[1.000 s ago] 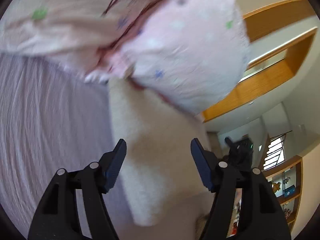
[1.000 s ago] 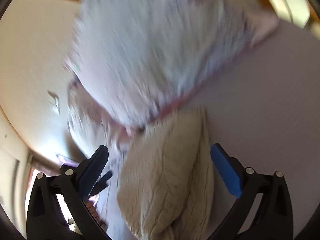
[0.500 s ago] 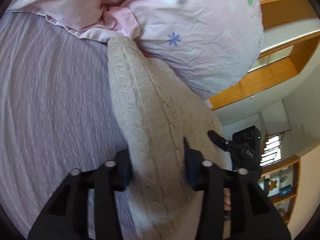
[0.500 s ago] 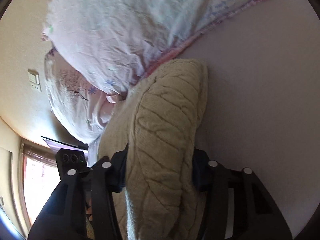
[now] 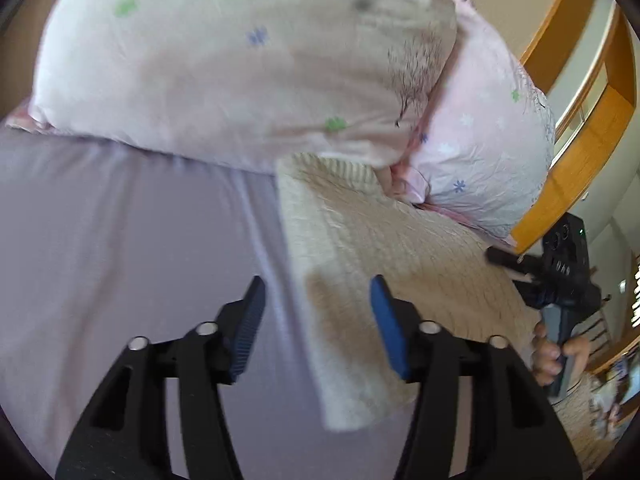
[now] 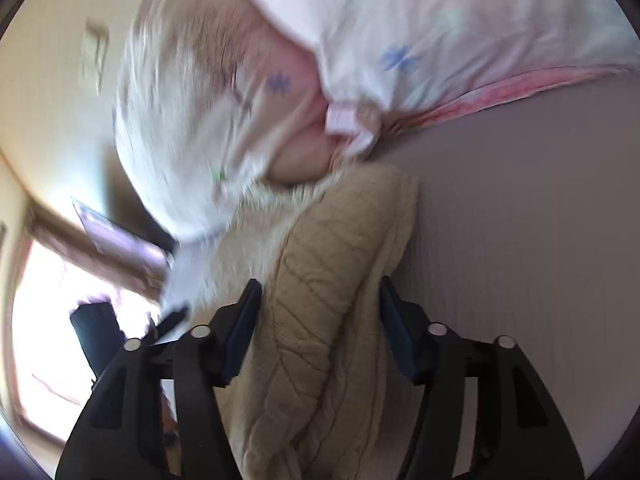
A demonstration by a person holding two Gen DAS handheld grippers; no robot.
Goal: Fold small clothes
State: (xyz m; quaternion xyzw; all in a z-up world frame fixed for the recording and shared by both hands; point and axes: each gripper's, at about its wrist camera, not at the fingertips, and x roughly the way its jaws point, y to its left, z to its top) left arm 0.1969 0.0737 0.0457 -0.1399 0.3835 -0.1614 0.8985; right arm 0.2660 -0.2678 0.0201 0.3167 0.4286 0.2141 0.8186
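A cream cable-knit sweater (image 5: 360,248) lies folded on the lilac bed sheet (image 5: 120,240), its far end against the pillows. My left gripper (image 5: 316,320) is open, its fingers apart over the sweater's near left edge, holding nothing. In the right wrist view the sweater (image 6: 332,300) runs between the fingers of my right gripper (image 6: 320,328), which stands open around its bunched edge without pinching it. The right gripper and the hand holding it show at the right of the left wrist view (image 5: 560,300).
Two pink flowered pillows (image 5: 240,60) lie at the head of the bed, also in the right wrist view (image 6: 400,40). A wooden rail (image 5: 580,140) and shelves stand beyond the bed's right side. A bright window (image 6: 48,320) is at the left.
Both grippers were shut on the sweater half a second ago and have opened. The sweater now lies flat on the sheet, and the left gripper has drawn back and to the left.
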